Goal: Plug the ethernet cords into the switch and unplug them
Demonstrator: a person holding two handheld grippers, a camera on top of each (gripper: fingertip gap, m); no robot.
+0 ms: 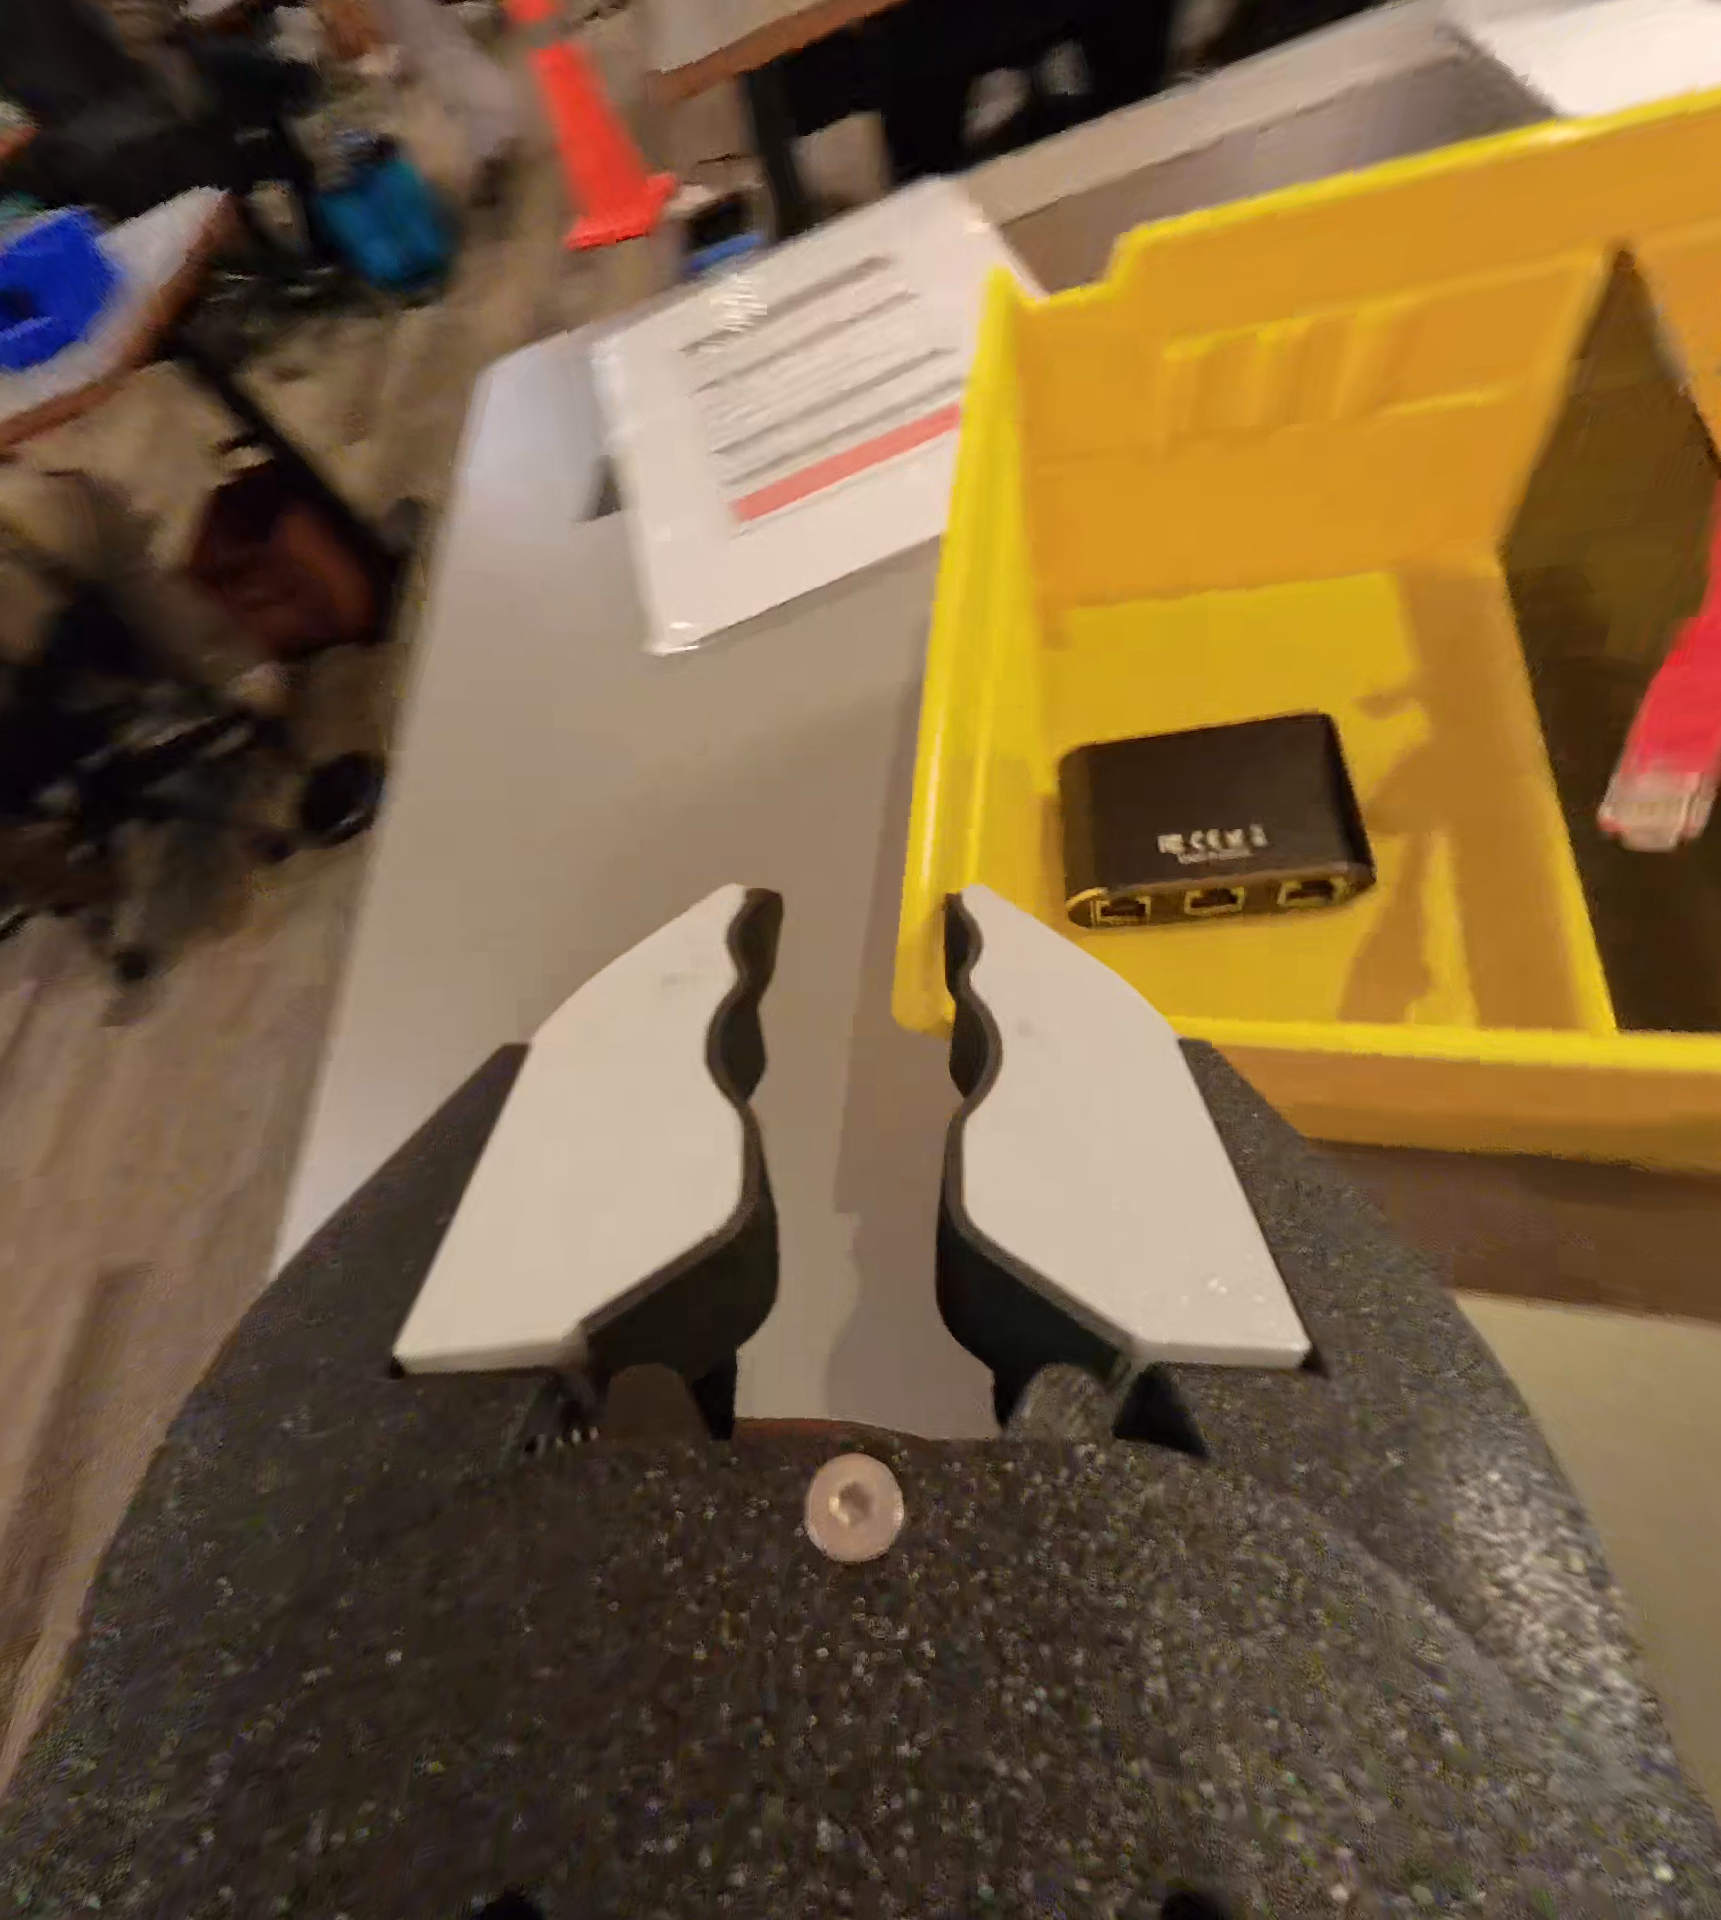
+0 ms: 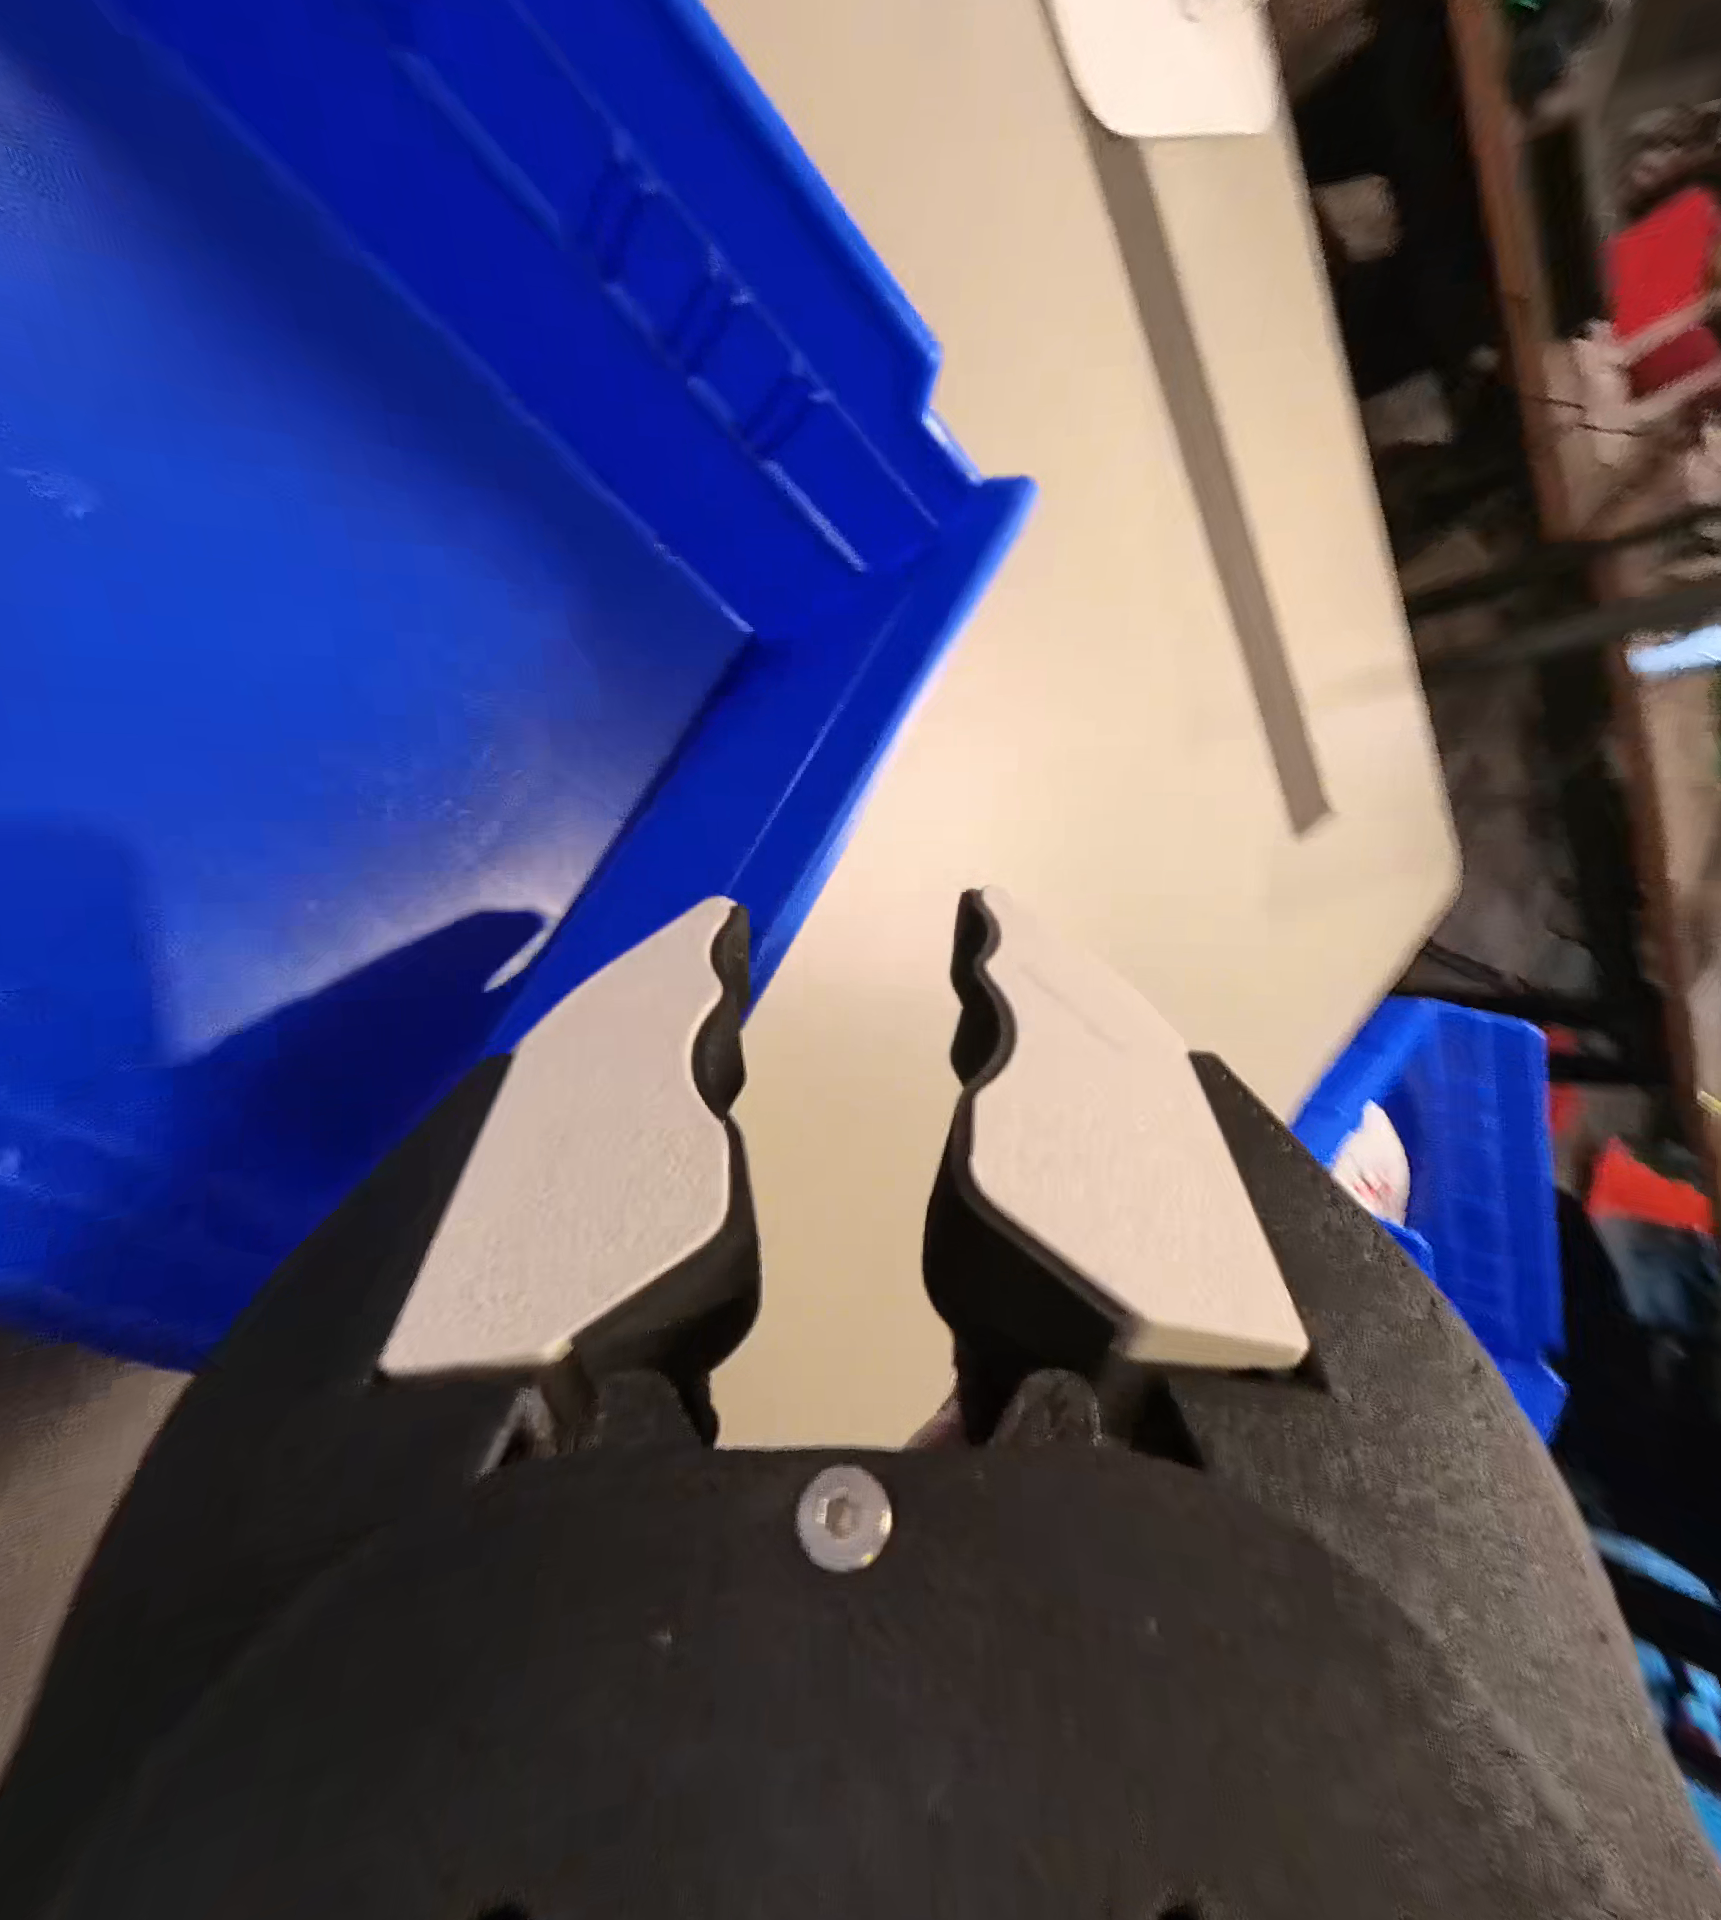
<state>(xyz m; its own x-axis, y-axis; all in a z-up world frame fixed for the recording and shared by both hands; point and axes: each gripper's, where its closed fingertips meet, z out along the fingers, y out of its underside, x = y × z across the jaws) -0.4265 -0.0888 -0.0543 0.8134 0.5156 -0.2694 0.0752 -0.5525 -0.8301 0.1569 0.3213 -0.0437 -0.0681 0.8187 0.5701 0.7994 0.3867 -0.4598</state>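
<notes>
- Presently the left gripper hangs with its fingers spread and nothing between them, above the grey table just outside the near corner of the yellow bin.
- Ahead and to its right, the black switch lies flat on the bin floor; its three ports face back toward the gripper, and its long axis runs across the view, so a plug would enter along the line of approach.
- Further right, beyond a dark divider, a red ethernet cord hangs plug downward, its long axis steep; what holds it is out of view.
- The right gripper is likewise spread and empty, over bare table beside the corner of a blue bin.
- Judging by this, neither tool has engaged the cord or the switch yet.
</notes>
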